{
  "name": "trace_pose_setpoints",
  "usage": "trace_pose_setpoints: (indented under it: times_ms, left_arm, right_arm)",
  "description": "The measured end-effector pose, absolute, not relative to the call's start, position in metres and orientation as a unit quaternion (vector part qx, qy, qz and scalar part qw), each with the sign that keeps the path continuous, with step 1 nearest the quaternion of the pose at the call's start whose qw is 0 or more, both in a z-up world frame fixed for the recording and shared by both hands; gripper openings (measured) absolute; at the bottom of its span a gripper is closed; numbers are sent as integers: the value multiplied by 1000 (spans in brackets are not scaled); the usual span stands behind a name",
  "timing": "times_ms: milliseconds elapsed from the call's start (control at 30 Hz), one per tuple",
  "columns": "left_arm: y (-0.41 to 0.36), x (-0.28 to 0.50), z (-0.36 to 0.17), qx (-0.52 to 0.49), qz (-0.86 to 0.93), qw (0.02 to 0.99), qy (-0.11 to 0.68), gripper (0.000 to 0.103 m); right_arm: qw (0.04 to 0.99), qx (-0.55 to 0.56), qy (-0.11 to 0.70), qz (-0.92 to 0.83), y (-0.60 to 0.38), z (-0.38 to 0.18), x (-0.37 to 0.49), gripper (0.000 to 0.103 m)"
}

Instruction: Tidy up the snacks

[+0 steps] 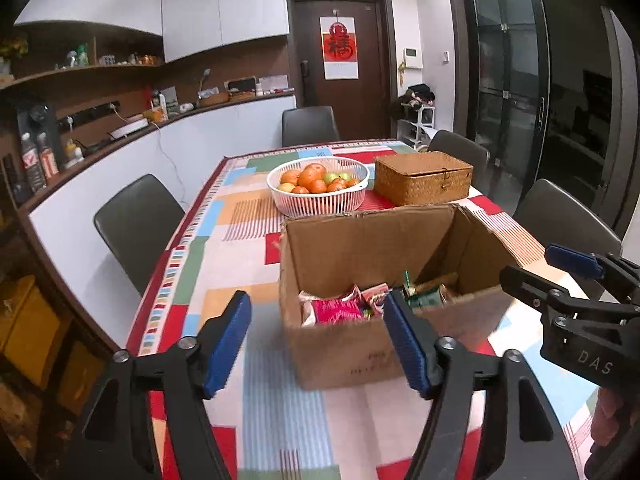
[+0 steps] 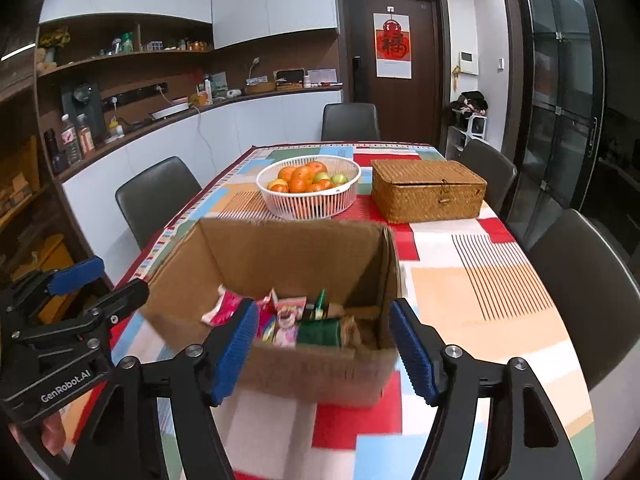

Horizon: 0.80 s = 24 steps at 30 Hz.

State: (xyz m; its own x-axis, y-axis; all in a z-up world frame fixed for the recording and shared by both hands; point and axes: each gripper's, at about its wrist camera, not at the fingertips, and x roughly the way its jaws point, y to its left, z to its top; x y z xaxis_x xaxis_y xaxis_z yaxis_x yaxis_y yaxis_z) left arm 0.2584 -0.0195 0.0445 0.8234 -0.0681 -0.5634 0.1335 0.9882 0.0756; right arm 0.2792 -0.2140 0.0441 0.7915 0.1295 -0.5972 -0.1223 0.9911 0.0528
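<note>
Lower centre: one cardboard box (image 2: 320, 364) of snack packets (image 2: 286, 320); behind it, one white basket (image 2: 310, 200) of fruit (image 2: 306, 180), one closed wicker box (image 2: 426, 194); left gripper (image 1: 316, 344) and right gripper (image 2: 324, 350) spread, empty.

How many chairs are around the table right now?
4 visible: one at the far end, one on the left side, two on the right, far and near. Others nearer the cameras may be hidden.
</note>
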Motion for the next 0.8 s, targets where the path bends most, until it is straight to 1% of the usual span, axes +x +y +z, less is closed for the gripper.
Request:
trace_pose_setpoints:
  times_ms: [133, 200, 300, 400, 467, 600, 800]
  left_arm:
    - [-17, 229, 51, 46, -52, 957, 282, 73]
    - [-16, 213, 55, 39, -54, 959, 276, 78]
    - [-16, 184, 62, 41, -49, 964, 259, 82]
    - [-15, 162, 66, 43, -49, 967, 246, 88]
    - [-14, 149, 68, 50, -45, 969, 237, 91]
    - [-10, 129, 70, 41, -43, 970, 235, 97]
    - [-7, 106, 69, 38, -40, 971, 234, 101]
  right_arm:
    - [951, 0, 301, 64, -212, 49, 243, 73]
    - [954, 1, 294, 63, -212, 53, 229, 75]
    - [957, 4, 283, 60, -213, 60, 201, 79]
    - [961, 4, 272, 53, -214, 65, 175, 85]
    - [963, 4, 264, 49, -214, 67, 159, 89]
    - [964, 3, 260, 52, -213, 69, 134, 89]
    - [969, -4, 245, 40, -212, 68, 105, 89]
